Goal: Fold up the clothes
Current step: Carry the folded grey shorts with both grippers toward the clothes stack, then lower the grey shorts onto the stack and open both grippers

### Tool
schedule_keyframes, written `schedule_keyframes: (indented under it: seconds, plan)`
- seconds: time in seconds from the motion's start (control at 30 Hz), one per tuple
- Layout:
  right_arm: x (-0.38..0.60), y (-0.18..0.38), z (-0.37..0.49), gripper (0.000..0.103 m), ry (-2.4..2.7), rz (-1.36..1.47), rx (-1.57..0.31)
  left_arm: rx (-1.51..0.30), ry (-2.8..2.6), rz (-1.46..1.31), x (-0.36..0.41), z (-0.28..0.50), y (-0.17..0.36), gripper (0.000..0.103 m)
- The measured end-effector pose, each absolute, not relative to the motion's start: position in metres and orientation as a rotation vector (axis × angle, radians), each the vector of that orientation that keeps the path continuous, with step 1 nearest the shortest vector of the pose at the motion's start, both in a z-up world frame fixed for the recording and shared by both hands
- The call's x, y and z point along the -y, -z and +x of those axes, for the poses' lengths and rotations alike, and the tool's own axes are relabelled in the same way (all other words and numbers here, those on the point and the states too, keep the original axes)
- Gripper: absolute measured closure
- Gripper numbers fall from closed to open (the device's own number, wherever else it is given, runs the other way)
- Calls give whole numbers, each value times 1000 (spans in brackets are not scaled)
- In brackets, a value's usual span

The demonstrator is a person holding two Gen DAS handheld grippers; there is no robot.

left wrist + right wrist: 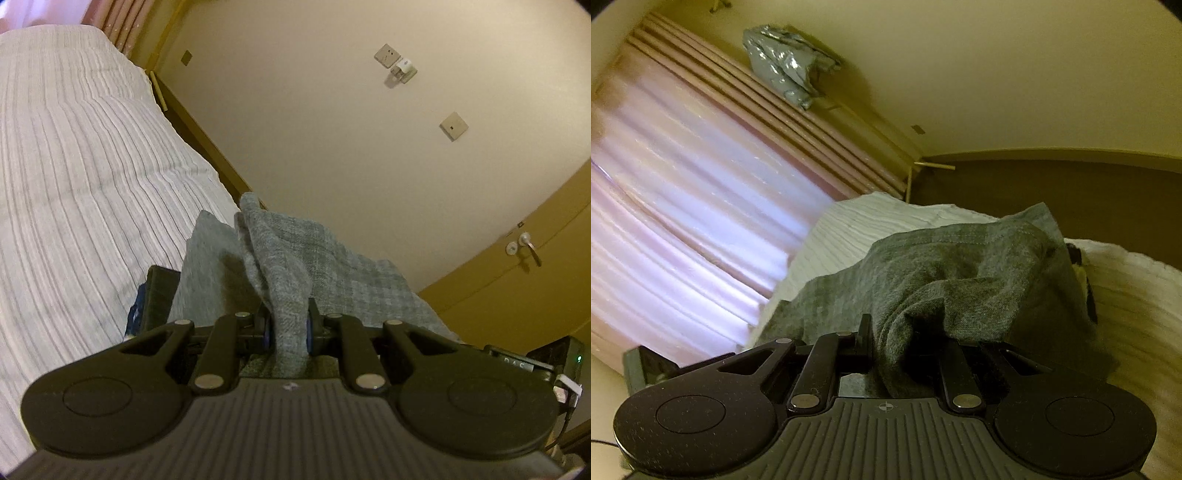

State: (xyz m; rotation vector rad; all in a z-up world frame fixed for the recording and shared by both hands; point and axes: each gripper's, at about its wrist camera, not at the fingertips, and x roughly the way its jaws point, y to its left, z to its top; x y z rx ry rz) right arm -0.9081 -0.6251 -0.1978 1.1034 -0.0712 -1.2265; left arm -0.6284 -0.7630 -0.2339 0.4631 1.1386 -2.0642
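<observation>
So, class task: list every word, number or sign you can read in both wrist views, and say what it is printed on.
"D A S", faint and partly hidden: label on the black device beside the left gripper.
Wall plates: no readable marks.
Right wrist view: no text.

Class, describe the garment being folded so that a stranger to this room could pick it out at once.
Find the bed with the white ribbed bedspread. At its near end, both grippers pinch one grey-green knit garment. Unlike the pale striped cover beneath, it is dark, flecked and bunched into folds.
</observation>
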Motion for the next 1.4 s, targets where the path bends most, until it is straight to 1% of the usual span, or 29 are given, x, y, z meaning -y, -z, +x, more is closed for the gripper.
schedule_keyframes:
  seconds: [0.07, 0.1, 0.17, 0.3, 0.4, 0.53, 0.57, 0.6, 0.63, 0.67, 0.7, 0.8, 0.87, 1.0, 1.07, 1.13, 1.17, 1.2, 1.23, 1.27, 1.33, 1.4]
  plan:
    - [636, 214, -911, 90, 1247, 1132, 26, -1156, 2045, 501, 774, -632, 251, 88]
    - [639, 222, -914, 72, 1255, 1160, 15, -1182, 2018, 521, 779, -632, 261, 83]
    - [638, 236, -924, 48, 1267, 1235, 34, -1247, 1982, 509, 784, -626, 274, 80]
    - [621, 243, -956, 48, 1278, 1282, 184, -1303, 1974, 447, 794, -611, 276, 75]
    - [615, 249, -987, 49, 1284, 1324, 321, -1357, 1968, 409, 809, -609, 281, 74]
    - [631, 262, -1010, 49, 1247, 1374, 383, -1428, 1957, 358, 831, -605, 288, 75]
    - [635, 264, -1013, 49, 1243, 1378, 385, -1443, 1956, 348, 835, -604, 290, 78]
    - [639, 263, -1014, 66, 1243, 1365, 378, -1443, 1969, 348, 836, -607, 290, 91]
    - [643, 260, -1014, 83, 1246, 1339, 357, -1442, 1982, 349, 837, -609, 291, 97]
    - [646, 257, -1013, 98, 1254, 1308, 332, -1437, 1996, 350, 838, -611, 291, 100]
    - [646, 252, -1010, 100, 1272, 1260, 306, -1400, 2020, 354, 837, -612, 288, 101]
    - [640, 233, -1002, 100, 1329, 1075, 269, -1262, 2094, 299, 829, -611, 276, 101]
    - [638, 229, -1000, 100, 1371, 1009, 250, -1191, 2122, 261, 826, -611, 272, 101]
    - [647, 241, -990, 100, 1458, 998, 134, -1090, 2114, 335, 827, -626, 276, 100]
    - [654, 253, -983, 100, 1495, 1027, 73, -1084, 2090, 394, 831, -634, 283, 99]
    - [659, 261, -978, 99, 1519, 1061, 33, -1063, 2062, 430, 833, -638, 285, 92]
    - [660, 262, -976, 91, 1529, 1073, 22, -1043, 2046, 444, 834, -640, 284, 87]
    - [661, 261, -975, 49, 1554, 1079, 15, -1021, 2024, 459, 834, -639, 282, 87]
    - [661, 257, -975, 26, 1603, 1085, 6, -1007, 1999, 465, 833, -638, 279, 87]
    - [658, 253, -975, 16, 1648, 1078, 13, -993, 1972, 469, 833, -636, 275, 83]
    - [646, 240, -974, 17, 1704, 1046, 36, -974, 1923, 459, 828, -629, 264, 82]
    - [633, 222, -963, 17, 1744, 999, 2, -922, 1912, 465, 817, -627, 248, 82]
